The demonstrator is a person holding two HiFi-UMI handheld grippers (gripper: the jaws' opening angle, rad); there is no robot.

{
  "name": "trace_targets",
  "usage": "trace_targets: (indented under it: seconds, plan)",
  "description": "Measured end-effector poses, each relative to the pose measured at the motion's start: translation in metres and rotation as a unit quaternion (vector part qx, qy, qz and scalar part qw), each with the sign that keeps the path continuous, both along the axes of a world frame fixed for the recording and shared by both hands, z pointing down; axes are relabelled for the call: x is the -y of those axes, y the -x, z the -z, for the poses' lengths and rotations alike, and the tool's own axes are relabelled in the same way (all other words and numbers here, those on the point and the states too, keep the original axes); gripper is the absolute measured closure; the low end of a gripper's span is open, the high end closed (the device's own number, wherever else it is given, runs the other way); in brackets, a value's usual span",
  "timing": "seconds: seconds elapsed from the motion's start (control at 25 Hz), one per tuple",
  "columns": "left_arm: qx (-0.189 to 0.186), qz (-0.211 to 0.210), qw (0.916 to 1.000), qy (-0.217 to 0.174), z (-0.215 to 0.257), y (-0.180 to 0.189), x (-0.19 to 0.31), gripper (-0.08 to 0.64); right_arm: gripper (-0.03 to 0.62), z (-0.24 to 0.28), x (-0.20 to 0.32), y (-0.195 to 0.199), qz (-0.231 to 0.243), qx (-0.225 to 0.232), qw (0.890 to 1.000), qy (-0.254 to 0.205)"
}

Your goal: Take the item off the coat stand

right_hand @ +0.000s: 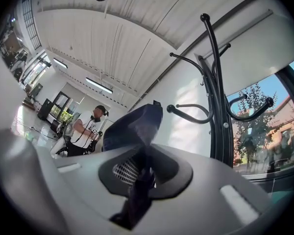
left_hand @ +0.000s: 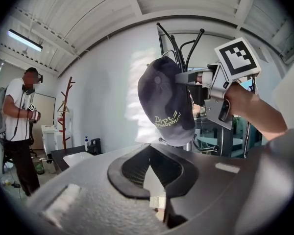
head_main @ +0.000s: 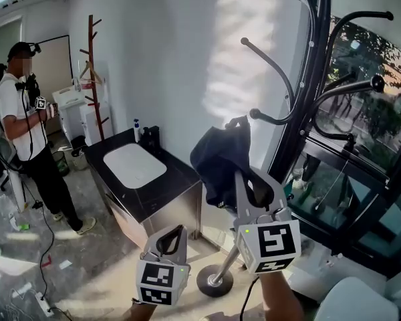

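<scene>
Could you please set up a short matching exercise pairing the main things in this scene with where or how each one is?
Things:
1. cap
2. left gripper
3. coat stand
4. washbasin

Places or states:
A. white, set in the black counter
B. pinched between the jaws of the right gripper
C. jaws together, nothing held
D. black, standing beside the window

Pairs: 1-B, 2-C, 3-D, 4-A
</scene>
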State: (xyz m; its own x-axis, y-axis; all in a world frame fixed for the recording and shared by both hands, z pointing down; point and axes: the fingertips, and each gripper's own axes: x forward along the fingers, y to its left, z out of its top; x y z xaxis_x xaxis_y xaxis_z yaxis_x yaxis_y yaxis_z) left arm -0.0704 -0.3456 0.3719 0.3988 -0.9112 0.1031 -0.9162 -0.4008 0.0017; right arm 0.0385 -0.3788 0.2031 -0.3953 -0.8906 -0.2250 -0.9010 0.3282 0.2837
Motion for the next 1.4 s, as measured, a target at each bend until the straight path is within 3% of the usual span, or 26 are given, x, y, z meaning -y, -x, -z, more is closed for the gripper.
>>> trace_targets:
  seconds: [0.64, 0.8, 1.08, 1.4]
  plan:
    - [-0.003, 0.009, 1.0000, 0.001, -0.005, 0.024, -0.023, 0.555, 0.556, -0.103, -0.042, 0.033, 0.001, -0.004, 0.998, 0.070]
    - [-0.001, 0.007, 1.0000, 0.003, -0.008, 0.027, -0.031, 0.555, 0.557, -0.117, -0.057, 0.037, -0.003, 0.033, 0.996, 0.083]
    - [0.002, 0.000, 1.0000, 0.008, -0.012, 0.031, -0.044, 0.555, 0.557, -0.146, -0.078, 0.046, -0.012, 0.046, 0.992, 0.116]
    - [0.010, -0.003, 0.9997, 0.024, -0.028, 0.039, -0.065, 0.555, 0.557, -0.182, -0.099, 0.050, -0.021, 0.022, 0.990, 0.141]
